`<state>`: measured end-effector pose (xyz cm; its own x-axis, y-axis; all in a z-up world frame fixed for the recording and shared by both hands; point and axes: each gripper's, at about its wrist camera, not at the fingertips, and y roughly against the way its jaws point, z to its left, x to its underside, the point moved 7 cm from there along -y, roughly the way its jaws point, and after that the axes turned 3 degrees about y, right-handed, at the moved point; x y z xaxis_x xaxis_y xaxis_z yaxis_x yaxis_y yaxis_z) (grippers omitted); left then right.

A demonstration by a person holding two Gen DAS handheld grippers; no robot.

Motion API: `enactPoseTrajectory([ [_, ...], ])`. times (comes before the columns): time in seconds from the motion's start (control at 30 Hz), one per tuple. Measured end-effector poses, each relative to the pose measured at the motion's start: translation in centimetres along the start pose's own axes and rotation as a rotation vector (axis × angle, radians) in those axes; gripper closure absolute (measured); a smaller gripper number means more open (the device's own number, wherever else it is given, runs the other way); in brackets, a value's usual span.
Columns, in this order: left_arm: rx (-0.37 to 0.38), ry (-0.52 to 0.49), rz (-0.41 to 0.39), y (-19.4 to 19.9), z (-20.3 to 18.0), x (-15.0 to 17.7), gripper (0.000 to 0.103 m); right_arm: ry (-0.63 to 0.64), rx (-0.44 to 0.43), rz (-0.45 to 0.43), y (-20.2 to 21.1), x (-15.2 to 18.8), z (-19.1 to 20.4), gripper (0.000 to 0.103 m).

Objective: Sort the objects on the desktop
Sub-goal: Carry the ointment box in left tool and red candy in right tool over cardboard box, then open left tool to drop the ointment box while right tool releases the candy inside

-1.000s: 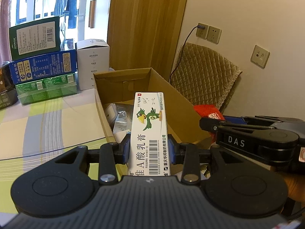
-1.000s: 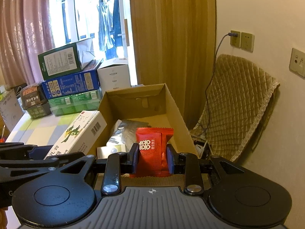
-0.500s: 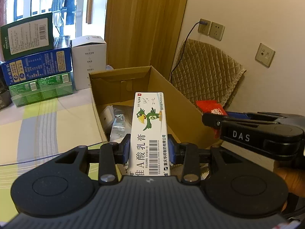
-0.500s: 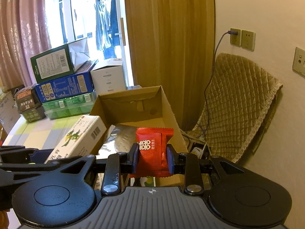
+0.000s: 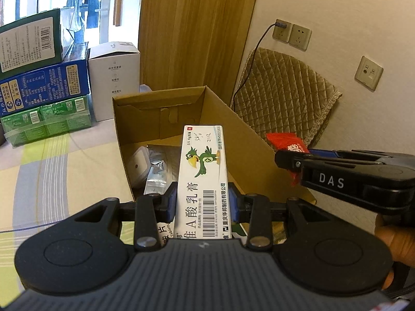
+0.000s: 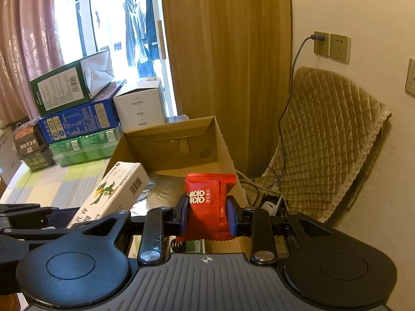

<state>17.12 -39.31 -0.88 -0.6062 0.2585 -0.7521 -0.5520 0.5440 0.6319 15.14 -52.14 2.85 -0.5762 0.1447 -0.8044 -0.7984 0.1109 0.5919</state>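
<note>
The left gripper (image 5: 203, 202) pinches a white ointment box (image 5: 202, 181) over the cardboard box (image 5: 249, 140); the right gripper (image 6: 208, 216) pinches a red candy packet (image 6: 208, 194) at its right wall. Released there, the packet could slide outside.

Both tools now sit closer to the cardboard box (image 5: 233, 140) than a second ago. In the left wrist view the box reaches lower and nearer, and the ointment carton (image 5: 202, 178) held by the left tool (image 5: 202, 204) hangs over its interior. The stacked boxes (image 5: 44, 77) slide toward the left edge. In the right wrist view the red sachet (image 6: 208, 204) in the right tool (image 6: 208, 219) overlaps the box's right wall instead of its middle.
</note>
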Motion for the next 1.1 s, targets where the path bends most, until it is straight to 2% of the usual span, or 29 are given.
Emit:
enactPoseTrajectory([
  [0.5,0.013,0.027,-0.005,-1.4,0.4,-0.7,0.070,-0.005,-0.004,0.006,-1.1,-0.5,0.0,0.076],
  [0.53,0.009,0.033,-0.010,-1.5,0.6,-0.8,0.065,-0.006,-0.005,0.006,-1.2,-0.6,0.0,0.076],
  [0.57,0.000,0.037,-0.010,-1.6,0.7,-1.0,0.054,-0.006,-0.005,0.005,-1.3,-0.7,0.0,0.076],
  [0.73,-0.008,0.051,-0.033,-0.9,1.6,-1.1,0.053,-0.009,-0.011,0.002,-1.5,-1.0,0.1,0.076],
  [1.1,-0.026,0.049,-0.029,0.1,2.5,-0.6,0.052,-0.016,-0.037,0.021,-1.8,-0.5,1.0,0.076],
])
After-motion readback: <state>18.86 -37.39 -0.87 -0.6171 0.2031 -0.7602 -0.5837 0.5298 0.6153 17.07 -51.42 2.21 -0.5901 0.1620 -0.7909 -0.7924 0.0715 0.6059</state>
